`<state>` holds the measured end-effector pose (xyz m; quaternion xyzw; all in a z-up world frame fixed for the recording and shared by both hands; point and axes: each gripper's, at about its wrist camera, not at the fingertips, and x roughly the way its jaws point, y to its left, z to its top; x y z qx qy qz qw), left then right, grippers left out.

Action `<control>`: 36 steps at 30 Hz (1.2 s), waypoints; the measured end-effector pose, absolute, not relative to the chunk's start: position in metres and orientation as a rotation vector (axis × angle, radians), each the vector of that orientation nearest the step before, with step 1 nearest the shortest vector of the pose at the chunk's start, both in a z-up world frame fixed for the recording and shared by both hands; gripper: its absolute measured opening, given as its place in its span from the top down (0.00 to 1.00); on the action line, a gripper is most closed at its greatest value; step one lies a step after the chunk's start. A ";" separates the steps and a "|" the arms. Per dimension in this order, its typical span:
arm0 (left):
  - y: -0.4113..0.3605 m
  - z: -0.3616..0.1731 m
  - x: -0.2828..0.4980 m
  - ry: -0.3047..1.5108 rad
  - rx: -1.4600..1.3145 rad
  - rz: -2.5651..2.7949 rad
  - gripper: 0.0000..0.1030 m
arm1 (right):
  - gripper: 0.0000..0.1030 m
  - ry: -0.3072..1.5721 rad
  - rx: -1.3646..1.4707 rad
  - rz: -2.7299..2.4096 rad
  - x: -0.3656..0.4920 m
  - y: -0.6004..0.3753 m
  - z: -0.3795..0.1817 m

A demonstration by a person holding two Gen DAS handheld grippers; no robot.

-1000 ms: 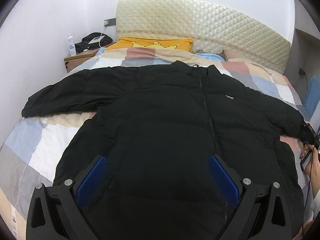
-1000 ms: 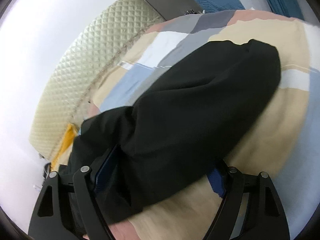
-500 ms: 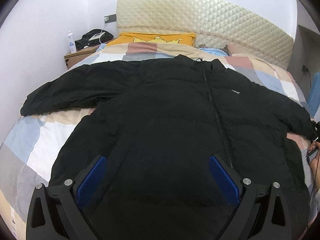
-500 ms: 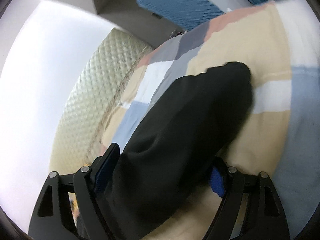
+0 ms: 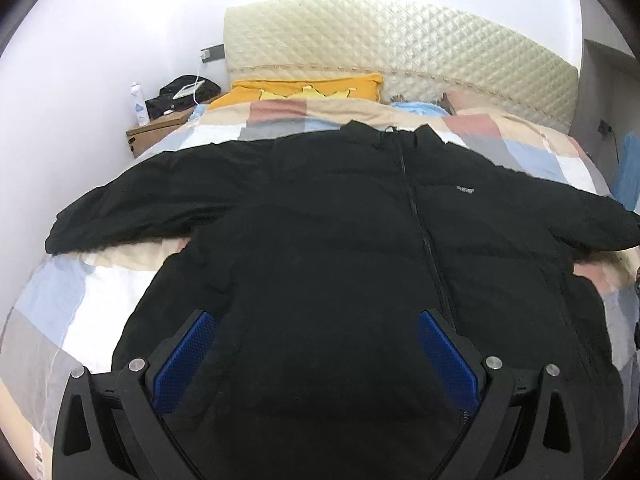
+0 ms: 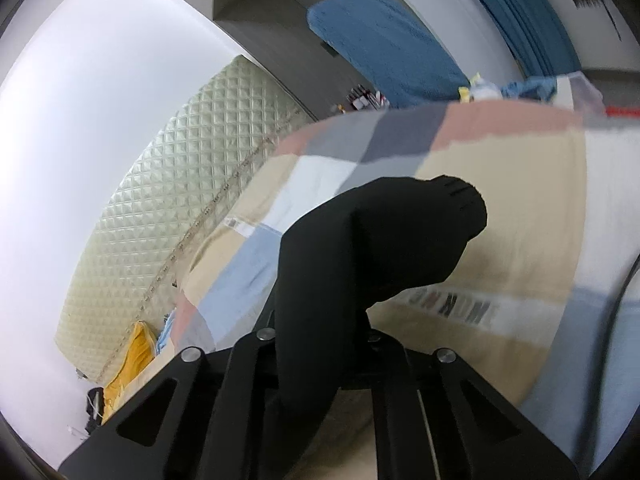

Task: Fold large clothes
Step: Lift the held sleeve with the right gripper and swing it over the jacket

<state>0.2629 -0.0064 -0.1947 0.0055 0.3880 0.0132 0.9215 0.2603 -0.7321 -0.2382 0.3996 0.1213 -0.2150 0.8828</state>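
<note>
Black padded zip jacket (image 5: pixel 344 248) spread front-up across the patchwork quilt of pastel squares (image 5: pixel 60 292).

Left: black two-finger tongs with blue pads (image 5: pixel 316 352) held wide apart above the hem, gripping nothing. Right: black tongs (image 6: pixel 316 344) clamped together on the black sleeve (image 6: pixel 376 252), cuff end arching forward over the quilt.

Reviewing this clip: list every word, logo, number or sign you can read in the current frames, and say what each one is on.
None can be read for certain.
Small white chest logo on the black jacket: too small to read.
Dark block letters on the white stripe of the patchwork quilt: blurred and upside down, unreadable.
White bottle on the nightstand: blue label, no text legible.
</note>
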 end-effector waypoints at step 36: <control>0.042 -0.102 0.166 0.529 0.014 -0.004 0.01 | 0.88 0.168 0.258 -0.164 0.285 -0.397 0.041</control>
